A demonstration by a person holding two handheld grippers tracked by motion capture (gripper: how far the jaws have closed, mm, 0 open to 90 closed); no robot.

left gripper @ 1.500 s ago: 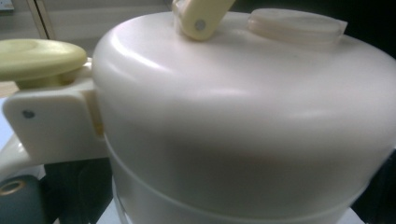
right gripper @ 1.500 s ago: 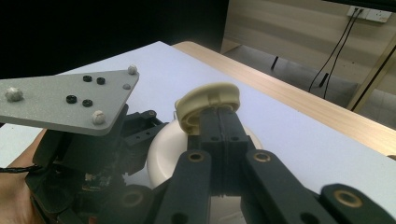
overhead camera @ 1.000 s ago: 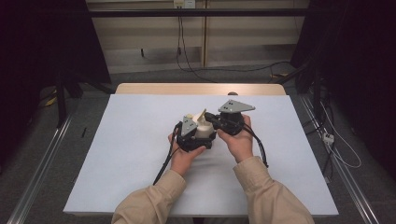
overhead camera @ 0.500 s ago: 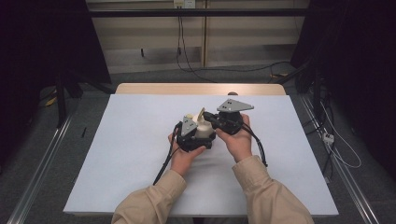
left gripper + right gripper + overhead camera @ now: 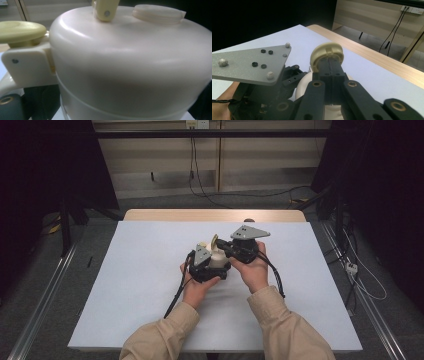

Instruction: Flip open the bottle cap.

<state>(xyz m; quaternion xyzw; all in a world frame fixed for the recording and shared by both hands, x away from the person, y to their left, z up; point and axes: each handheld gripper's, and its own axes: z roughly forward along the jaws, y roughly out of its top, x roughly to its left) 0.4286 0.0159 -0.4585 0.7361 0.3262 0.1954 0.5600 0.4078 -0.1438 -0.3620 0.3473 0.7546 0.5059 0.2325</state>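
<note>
The left hand-held gripper [image 5: 212, 265] clasps a cream round plastic container [image 5: 130, 65]; the right hand-held gripper [image 5: 329, 58], jaws closed, pinches its pale-yellow round lid handle [image 5: 327, 51] above the table [image 5: 125, 285].

Right claw [image 5: 329, 63] clamped, left claw [image 5: 212, 265] beside

Left gripper view: cream container [image 5: 130, 65] cut off by bottom and right edges, its base unseen; the left gripper's own jaws are hidden, so whether they press its sides cannot be told. The yellow handle [image 5: 106, 8] on top is cut by the top edge. High view: left gripper [image 5: 206, 266] and right gripper [image 5: 235, 251] crowd over the container [image 5: 216, 259], most of its body covered; fingertips too small to tell apart. Right gripper view: jaws stand together in front of the round yellow lid [image 5: 327, 51], hiding its lower part; what the pads pinch there is hidden. Container body below the fingers is mostly covered by black linkage.
</note>
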